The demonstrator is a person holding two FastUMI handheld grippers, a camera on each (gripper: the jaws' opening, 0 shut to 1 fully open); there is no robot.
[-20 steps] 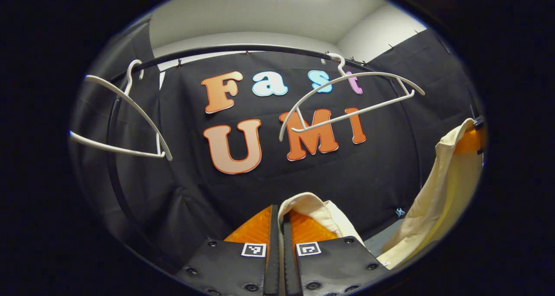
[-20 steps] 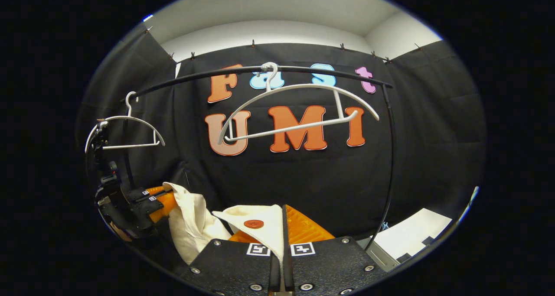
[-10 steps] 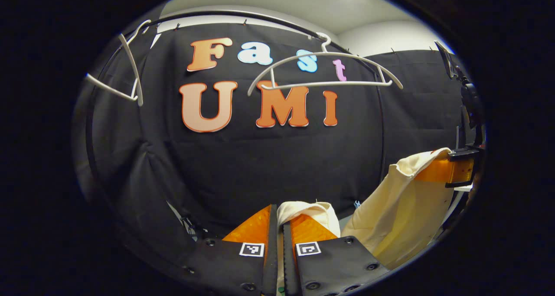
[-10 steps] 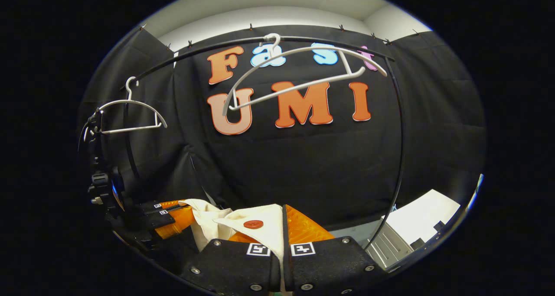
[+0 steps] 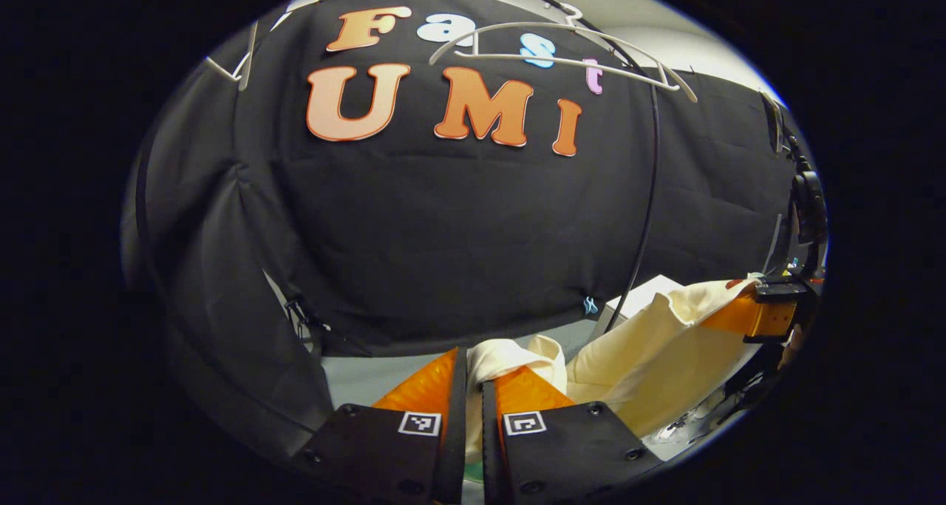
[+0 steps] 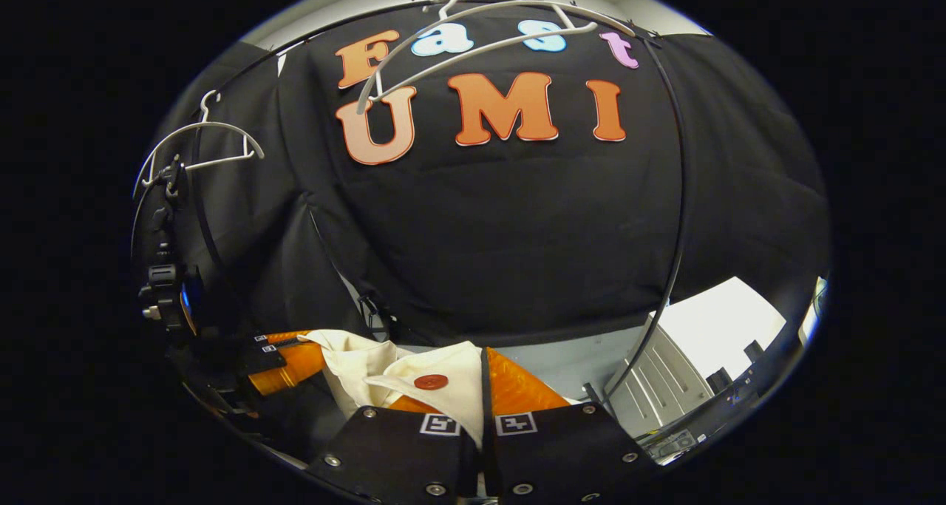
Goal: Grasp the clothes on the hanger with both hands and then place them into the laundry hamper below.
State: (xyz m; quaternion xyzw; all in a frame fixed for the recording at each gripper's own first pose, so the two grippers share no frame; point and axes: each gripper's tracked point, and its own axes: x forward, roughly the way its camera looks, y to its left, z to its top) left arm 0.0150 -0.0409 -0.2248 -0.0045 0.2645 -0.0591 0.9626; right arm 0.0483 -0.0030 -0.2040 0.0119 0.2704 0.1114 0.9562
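Since 1 s ago, both down lower w/ shirt point(image 5: 665, 350); hangers point(image 6: 473, 43) now bare, up high on rail. L claw point(image 5: 473, 375) + R claw point(image 6: 482, 375) both clamped on shirt, stretched between. Hamper not seen yet. Next prob: lower more, let go.

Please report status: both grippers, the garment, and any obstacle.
Left gripper and right gripper each shut on cream garment. Garment off white hanger, slung between grippers. Hamper unseen; no obstacle visible.

cream garment point(image 5: 650, 357) off its bare white hanger point(image 5: 562, 54), slack below
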